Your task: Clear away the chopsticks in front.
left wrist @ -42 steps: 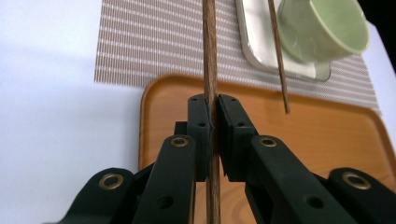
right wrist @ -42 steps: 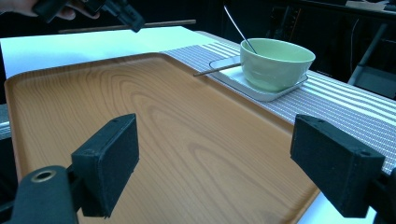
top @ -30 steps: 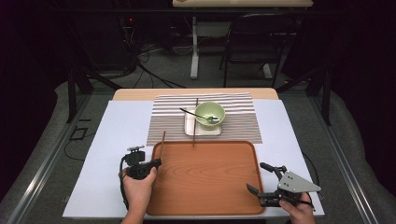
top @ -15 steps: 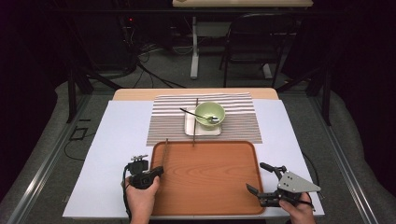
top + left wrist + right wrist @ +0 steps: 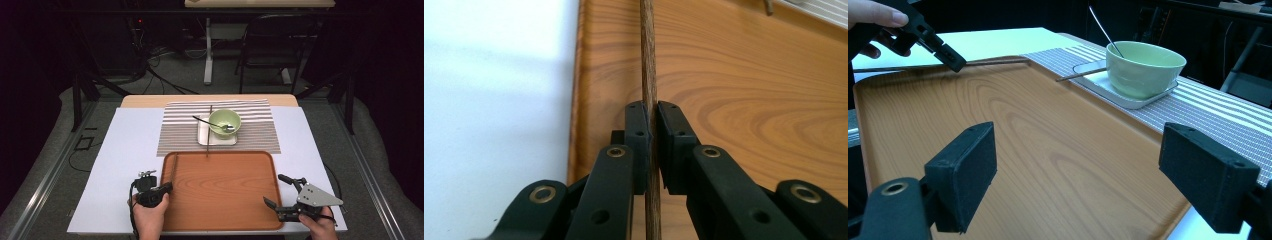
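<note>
Pinching a chopstick [image 5: 648, 75] w/ jaws pressed tight on it, the left tongs [image 5: 159, 190] sit at the near-left corner of the tray [image 5: 225, 200]; the stick's long axis runs fwd along the tray's left rim, away from the hand, so prob. the next move is a straight lay-down inside that rim. Right tongs [image 5: 279, 192] rest spread wide & empty at the tray's near-right corner, hand low. Beyond the tray's far edge: second chopstick [image 5: 208, 132], then bowl [image 5: 224, 123].
</note>
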